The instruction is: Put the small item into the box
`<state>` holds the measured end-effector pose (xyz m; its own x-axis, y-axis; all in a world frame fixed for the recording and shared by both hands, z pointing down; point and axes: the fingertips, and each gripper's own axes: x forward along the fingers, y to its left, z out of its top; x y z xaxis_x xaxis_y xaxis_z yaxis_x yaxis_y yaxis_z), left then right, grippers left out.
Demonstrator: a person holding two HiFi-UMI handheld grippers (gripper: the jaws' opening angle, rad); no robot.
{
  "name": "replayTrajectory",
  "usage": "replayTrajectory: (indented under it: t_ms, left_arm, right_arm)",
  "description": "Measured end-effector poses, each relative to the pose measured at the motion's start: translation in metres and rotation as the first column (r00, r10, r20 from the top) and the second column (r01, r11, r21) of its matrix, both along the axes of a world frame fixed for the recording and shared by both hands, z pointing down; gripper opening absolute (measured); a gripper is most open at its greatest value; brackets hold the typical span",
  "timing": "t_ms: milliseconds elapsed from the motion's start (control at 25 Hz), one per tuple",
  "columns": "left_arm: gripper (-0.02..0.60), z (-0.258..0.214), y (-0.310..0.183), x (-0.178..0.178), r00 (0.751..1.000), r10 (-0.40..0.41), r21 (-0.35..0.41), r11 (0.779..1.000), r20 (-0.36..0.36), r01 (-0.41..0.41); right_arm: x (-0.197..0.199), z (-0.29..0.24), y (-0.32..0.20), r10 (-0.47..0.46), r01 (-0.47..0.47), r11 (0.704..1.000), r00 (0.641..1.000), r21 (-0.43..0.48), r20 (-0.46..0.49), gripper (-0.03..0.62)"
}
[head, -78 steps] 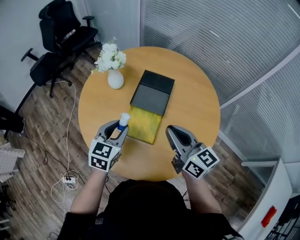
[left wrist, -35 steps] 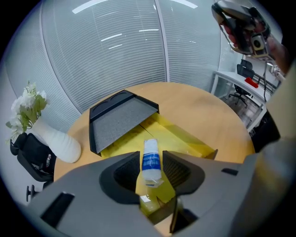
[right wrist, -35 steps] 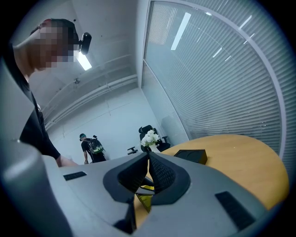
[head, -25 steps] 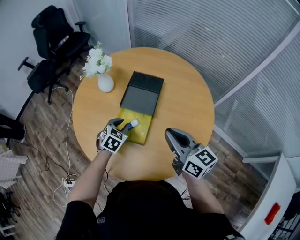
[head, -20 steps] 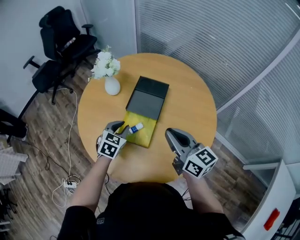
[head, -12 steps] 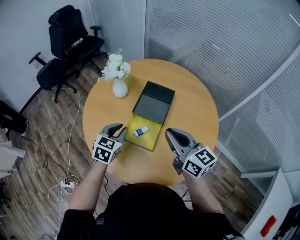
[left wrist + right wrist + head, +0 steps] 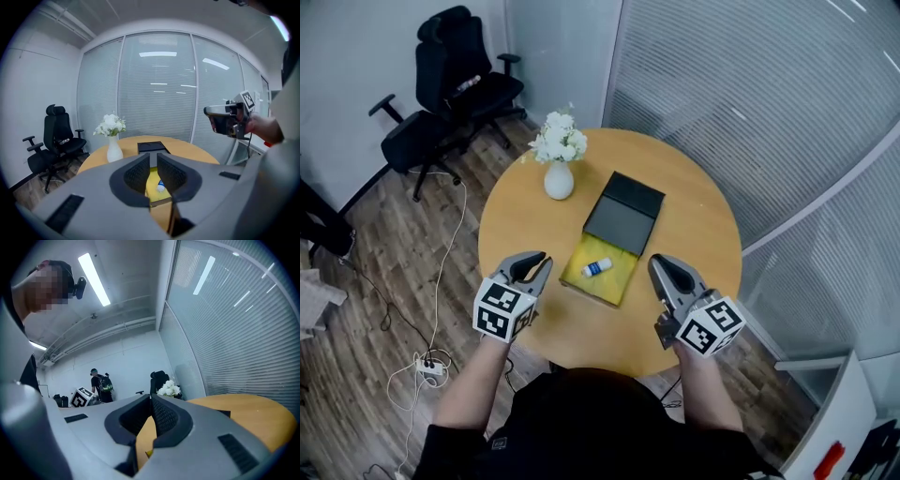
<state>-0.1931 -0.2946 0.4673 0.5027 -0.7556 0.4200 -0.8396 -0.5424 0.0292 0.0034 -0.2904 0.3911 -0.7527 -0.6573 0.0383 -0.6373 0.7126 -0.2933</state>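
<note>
Left gripper (image 7: 534,263) hovers over the near left edge of the round table (image 7: 698,225), and its jaws are closing with only a thin slit between the pads and nothing gripped in them. Through that slit, in the left gripper view, the little white bottle (image 7: 598,268) with the blue cap shows straight ahead and lower down. It lies on its side on the yellow lining of the box (image 7: 619,279), just ahead and to the right of the left gripper and roughly midway between the two grippers. A black lid (image 7: 626,208) covers the far half of the box, beyond the bottle.

Right gripper (image 7: 664,269) is held at the box's near right corner, its jaws clenched together on nothing and its tips close beside the box rim.

Further out from the left gripper, a white vase (image 7: 559,180) of white flowers stands near the lid's far left corner, apart from it. Off the table, well ahead and to the left, two black office chairs (image 7: 464,80) stand on the wood floor. A white cable (image 7: 455,234) runs to a power strip (image 7: 425,368) down on the left. A glass wall with blinds (image 7: 769,103) curves round beyond the right gripper.
</note>
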Motion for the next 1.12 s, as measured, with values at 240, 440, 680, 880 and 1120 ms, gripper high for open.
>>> replayTrajectory:
  t_ms: [240, 440, 680, 880, 1120]
  left_arm:
    - [0.051, -0.024, 0.017, -0.032, 0.999, -0.017, 0.06, 0.998, -0.038, 0.019]
    - [0.048, -0.041, 0.029, -0.048, 0.999, -0.024, 0.117, 0.993, -0.044, 0.029]
    - [0.046, -0.063, 0.039, -0.049, 0.995, -0.065, 0.162, 0.984, -0.082, 0.077]
    - [0.044, -0.071, 0.044, -0.036, 0.991, -0.083, 0.168, 0.981, -0.108, 0.1]
    - [0.043, -0.088, 0.04, -0.017, 0.991, -0.086, 0.21, 0.972, -0.105, 0.107]
  right_arm:
    - [-0.017, -0.005, 0.019, 0.033, -0.033, 0.999, 0.999, 0.008, -0.014, 0.038]
    - [-0.025, -0.008, 0.033, 0.048, -0.047, 0.998, 0.998, 0.029, -0.039, 0.037]
    - [-0.018, -0.017, 0.041, 0.035, -0.032, 0.997, 0.999, 0.063, -0.04, 0.035]
    - [-0.01, -0.034, 0.041, 0.004, 0.0, 0.993, 0.999, 0.114, -0.035, 0.035]
    - [0.0, -0.048, 0.034, -0.013, 0.014, 0.984, 1.0, 0.178, -0.007, 0.035]
